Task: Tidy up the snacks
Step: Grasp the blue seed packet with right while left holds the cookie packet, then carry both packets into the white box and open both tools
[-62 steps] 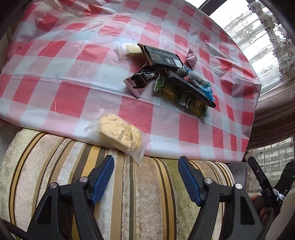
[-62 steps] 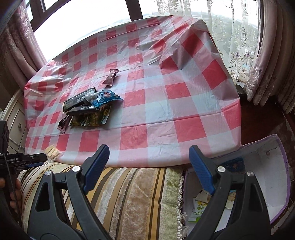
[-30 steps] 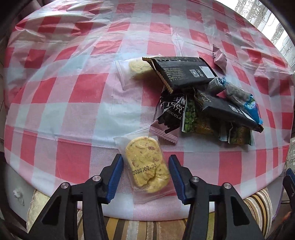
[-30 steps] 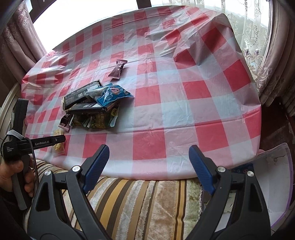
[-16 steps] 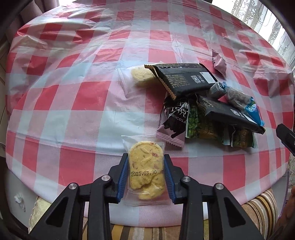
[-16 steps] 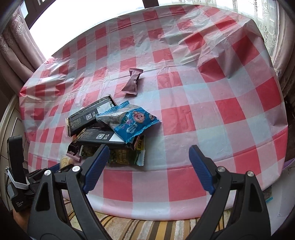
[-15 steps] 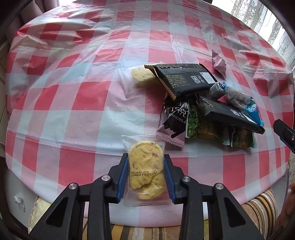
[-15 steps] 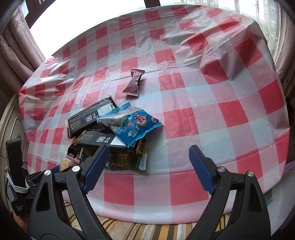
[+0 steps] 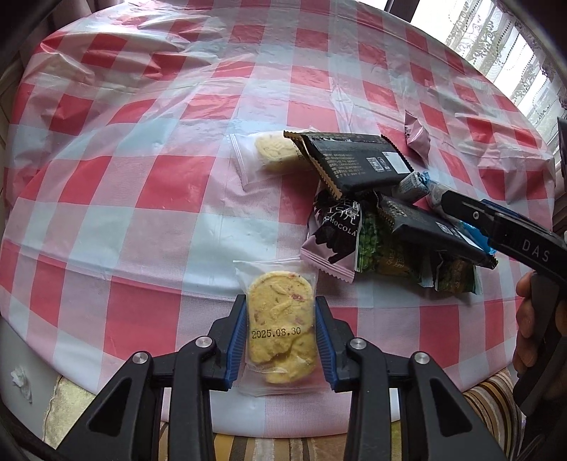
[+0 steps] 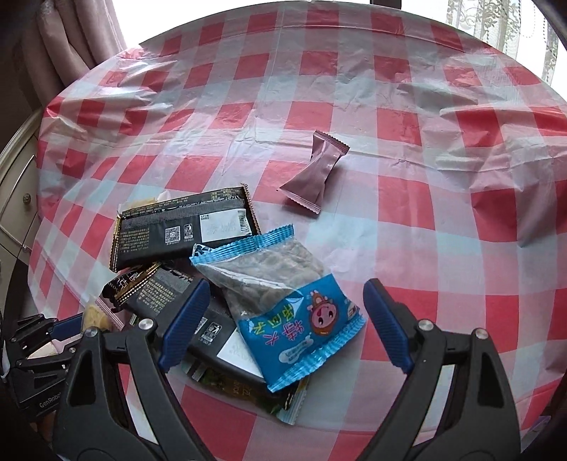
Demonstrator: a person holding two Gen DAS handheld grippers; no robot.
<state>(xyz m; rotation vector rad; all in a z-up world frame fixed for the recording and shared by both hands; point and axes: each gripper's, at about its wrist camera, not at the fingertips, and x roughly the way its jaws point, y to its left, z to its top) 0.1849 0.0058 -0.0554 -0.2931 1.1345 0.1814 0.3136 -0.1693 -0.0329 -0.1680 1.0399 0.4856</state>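
My left gripper (image 9: 280, 333) is shut on a clear packet of yellow cookies (image 9: 278, 326) stamped 2025.08.30, at the near edge of the table. My right gripper (image 10: 283, 319) is open, its jaws on either side of a blue seed packet (image 10: 283, 305) that tops the snack pile. The pile holds two black bars (image 10: 184, 227), a chocolate packet (image 9: 336, 230) and green pea packets (image 9: 386, 251). A second cookie packet (image 9: 265, 152) lies behind the pile. A pink wrapper (image 10: 315, 173) lies apart, farther back.
A red-and-white checked plastic cloth (image 9: 141, 177) covers the round table. A striped sofa cushion (image 9: 489, 397) lies below the near edge. Lace curtains (image 10: 496, 17) hang behind the table. A white cabinet (image 10: 17, 198) stands at the left.
My left gripper closed on the cookie packet. My right gripper moved forward over the table until its open jaws framed the blue seed packet.
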